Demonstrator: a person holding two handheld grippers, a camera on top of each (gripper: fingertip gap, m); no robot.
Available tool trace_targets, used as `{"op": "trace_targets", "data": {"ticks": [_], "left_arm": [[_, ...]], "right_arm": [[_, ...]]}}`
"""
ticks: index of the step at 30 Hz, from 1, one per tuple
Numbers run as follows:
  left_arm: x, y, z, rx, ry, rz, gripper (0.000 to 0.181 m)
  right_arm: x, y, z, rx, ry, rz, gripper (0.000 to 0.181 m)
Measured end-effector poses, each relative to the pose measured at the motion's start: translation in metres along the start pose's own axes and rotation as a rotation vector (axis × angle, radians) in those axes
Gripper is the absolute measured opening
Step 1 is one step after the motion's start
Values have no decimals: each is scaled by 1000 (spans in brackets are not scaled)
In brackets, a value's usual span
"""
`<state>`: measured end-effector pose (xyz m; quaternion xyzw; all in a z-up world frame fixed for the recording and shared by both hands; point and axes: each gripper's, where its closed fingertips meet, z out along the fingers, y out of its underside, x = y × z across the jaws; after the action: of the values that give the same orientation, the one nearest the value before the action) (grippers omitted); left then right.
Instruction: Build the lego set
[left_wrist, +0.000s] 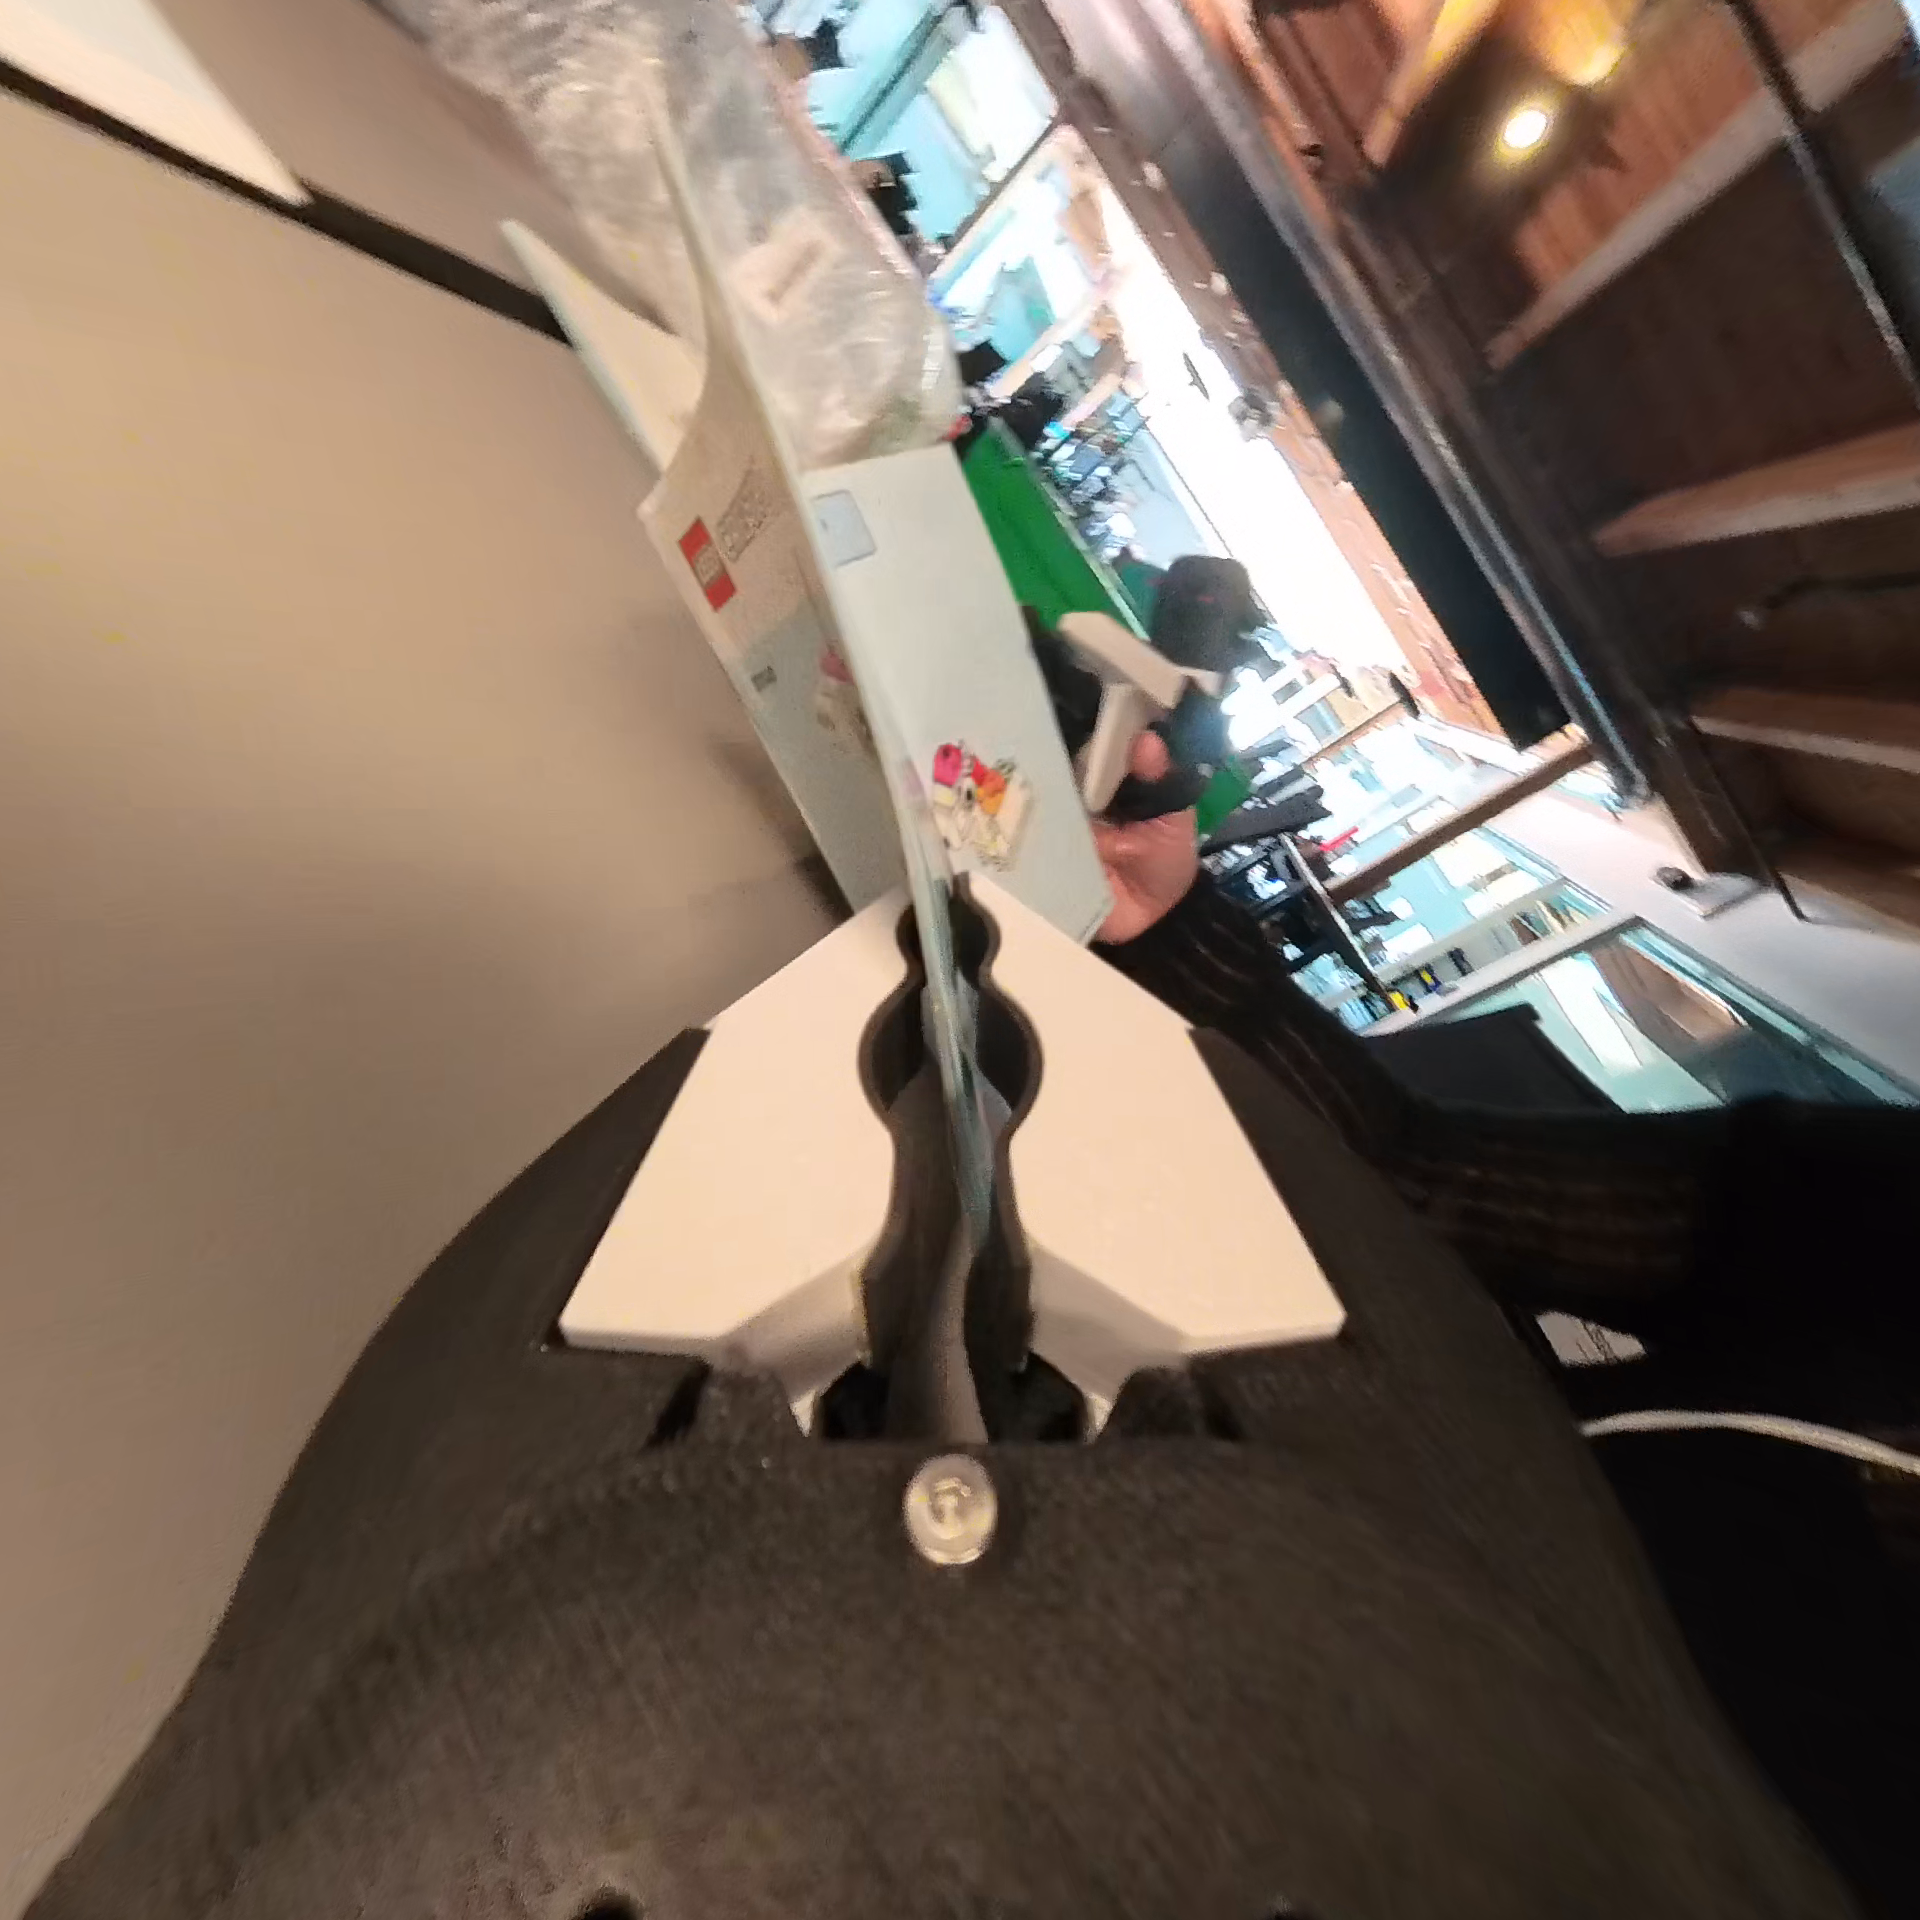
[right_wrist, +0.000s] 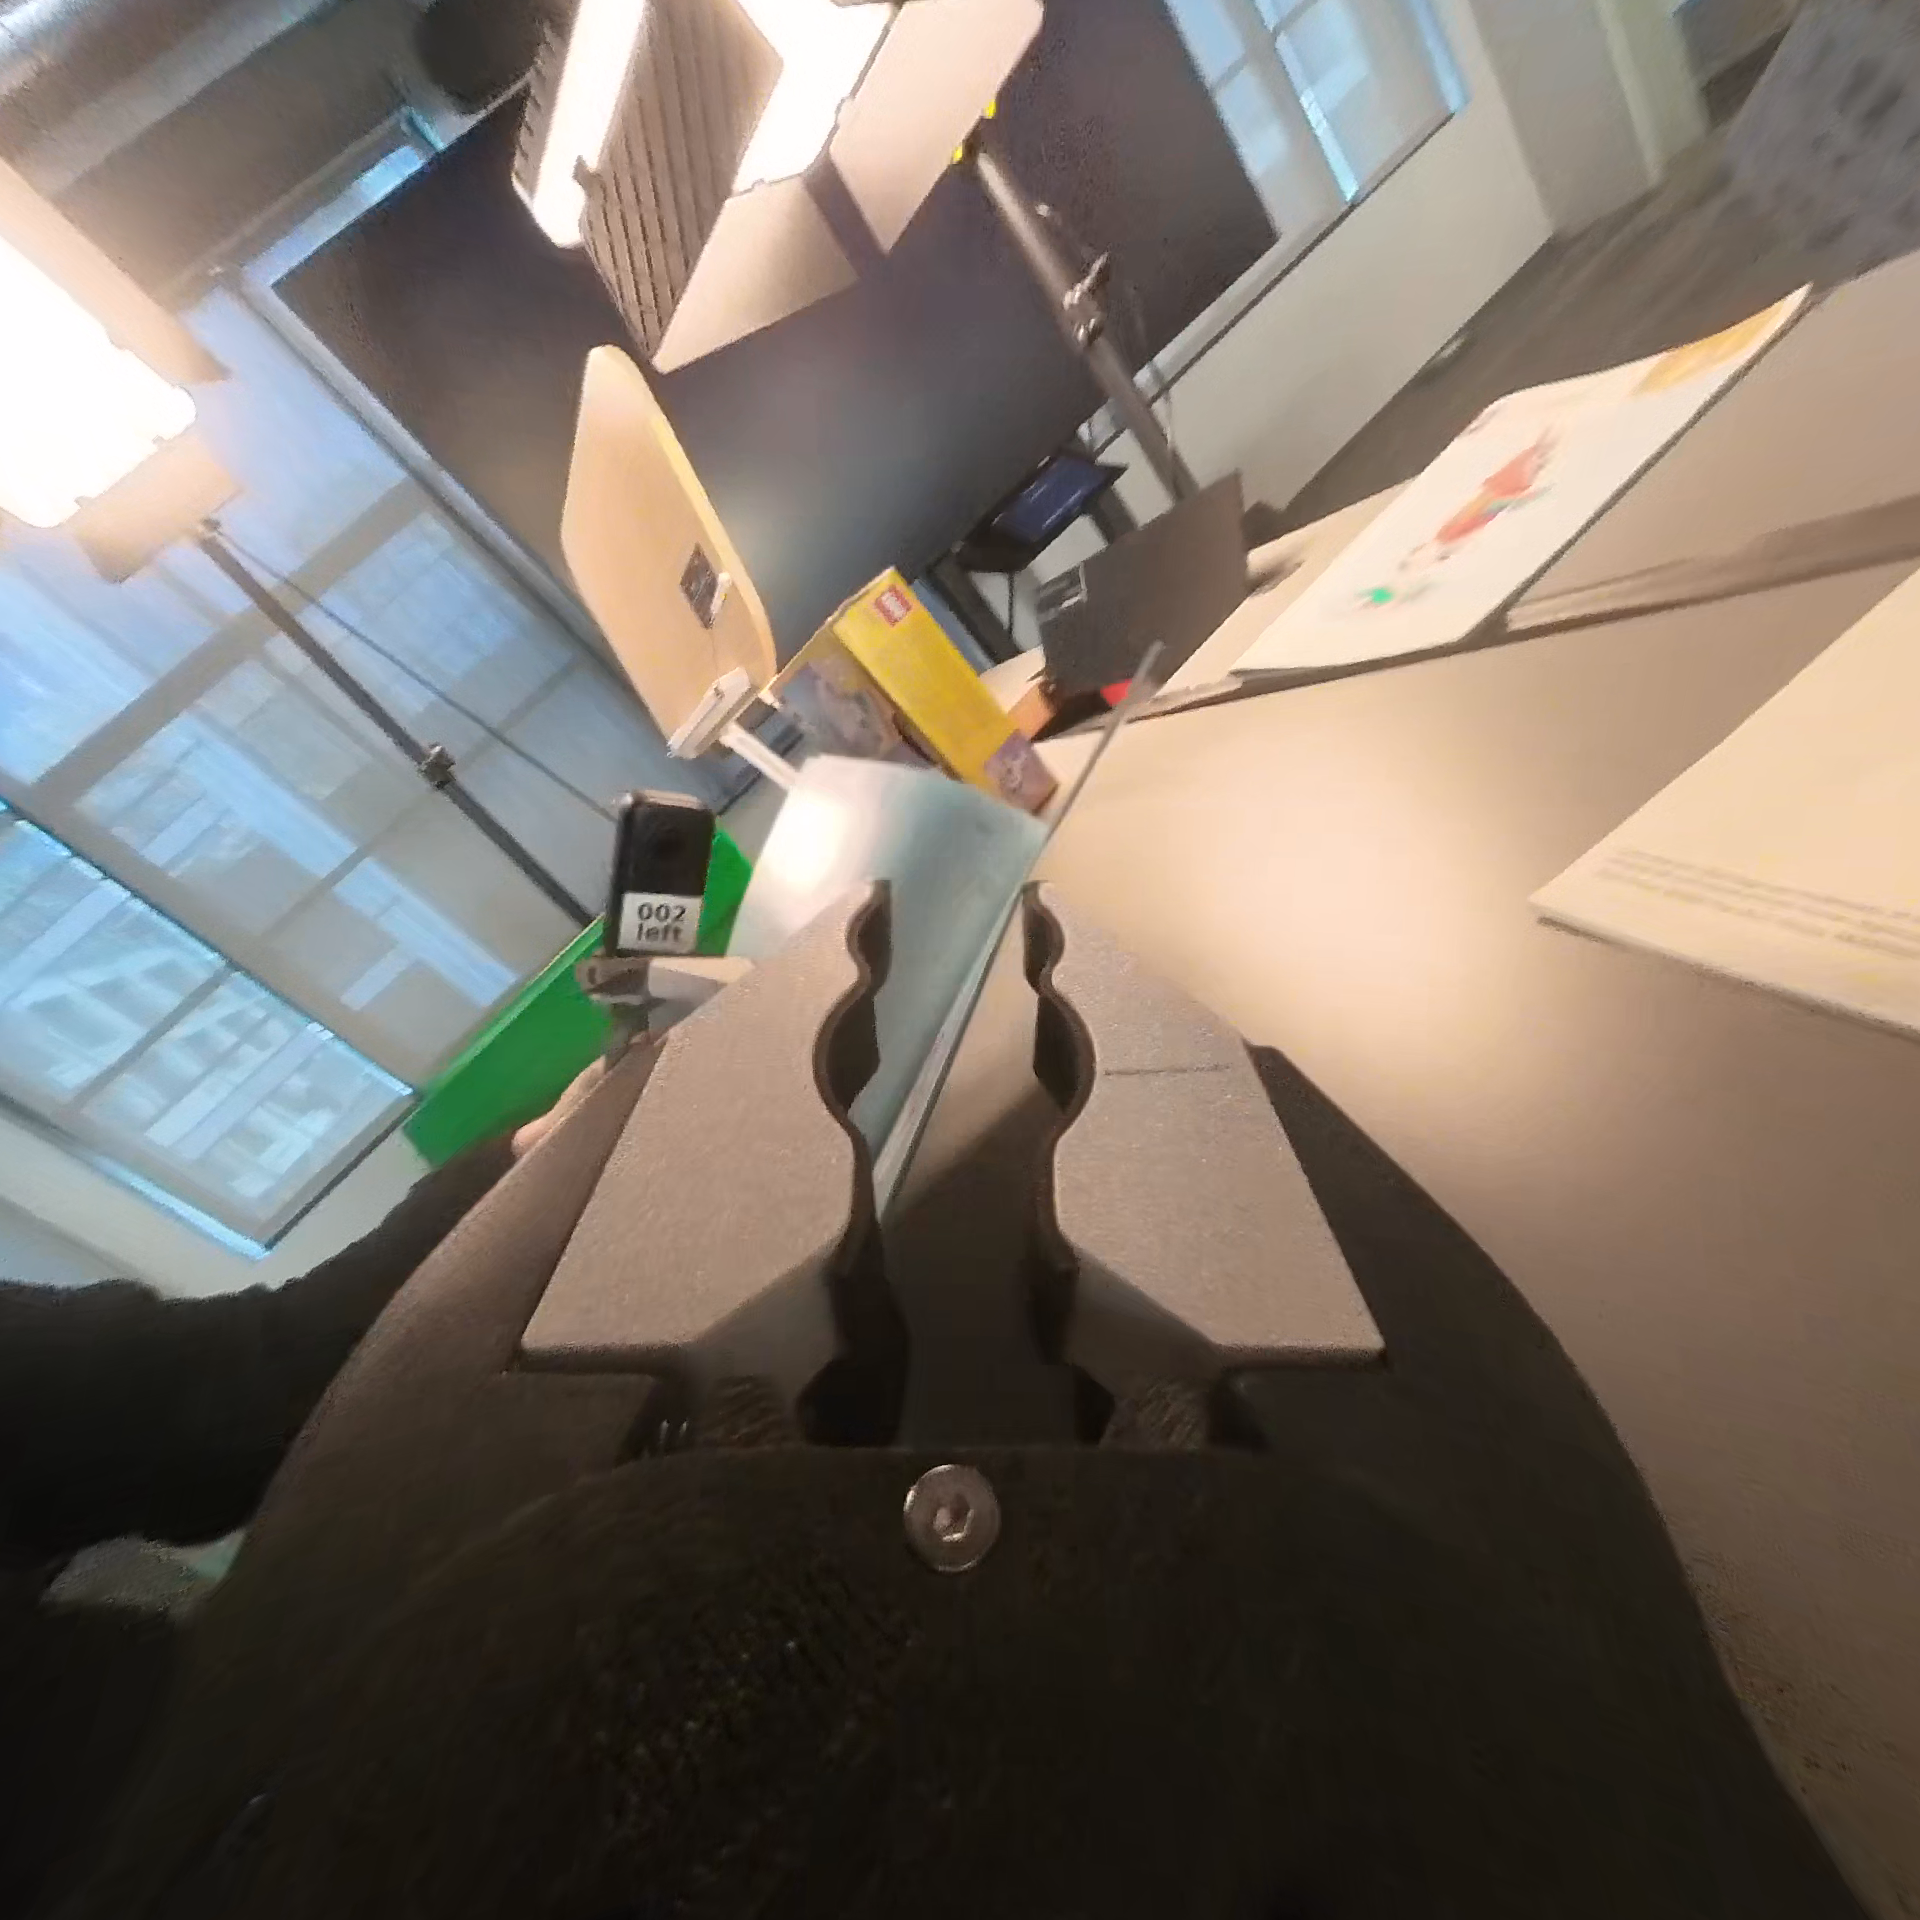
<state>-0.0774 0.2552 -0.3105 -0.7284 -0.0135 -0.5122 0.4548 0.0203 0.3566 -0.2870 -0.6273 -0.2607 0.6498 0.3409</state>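
My left gripper (left_wrist: 940, 896) is shut on the lower edge of the instruction booklet (left_wrist: 935, 644), which stands on edge above the beige table (left_wrist: 312, 727). A clear plastic bag (left_wrist: 790, 208) lies blurred behind the booklet. My right gripper (right_wrist: 956, 904) is open, and a thin page of the booklet (right_wrist: 904, 862) runs between its jaws, closer to the left finger. The right gripper also shows in the left wrist view (left_wrist: 1127, 675), beyond the booklet, held by a hand. A green baseplate (right_wrist: 540, 1049) sits behind the left gripper's camera (right_wrist: 662, 873).
A yellow set box (right_wrist: 914, 675) stands at the far end of the table (right_wrist: 1351, 831). A printed sheet with a coloured picture (right_wrist: 1475, 520) and a white paper (right_wrist: 1766, 821) lie on the right. Light stands and windows are behind. Across from one pair of fingers to the other is roughly 15 centimetres.
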Motion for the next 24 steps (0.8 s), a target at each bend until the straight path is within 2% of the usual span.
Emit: {"op": "trace_targets", "data": {"ticks": [4,7,10,12,15,18,24], "left_arm": [[-17,3,-1,-12,-99,-90,1],[-21,3,-2,-15,-88,-160,2],[-19,-3,-4,24,-46,-207,20],[-20,-10,-9,84,-56,-195,33],[-22,-25,-24,238,-151,-98,53],[-17,-27,-35,322,-197,-39,67],[5,-32,-61,508,-180,32,82]], "right_arm": [[-3,-23,-11,164,1,-86,31],[-5,-35,-19,246,18,-164,31],[-10,-37,-21,266,42,-263,30],[-13,-37,-21,273,58,-325,29],[-15,-37,-22,282,86,-400,28],[-18,-36,-21,277,114,-479,25],[-21,-39,-25,306,227,-665,21]]}}
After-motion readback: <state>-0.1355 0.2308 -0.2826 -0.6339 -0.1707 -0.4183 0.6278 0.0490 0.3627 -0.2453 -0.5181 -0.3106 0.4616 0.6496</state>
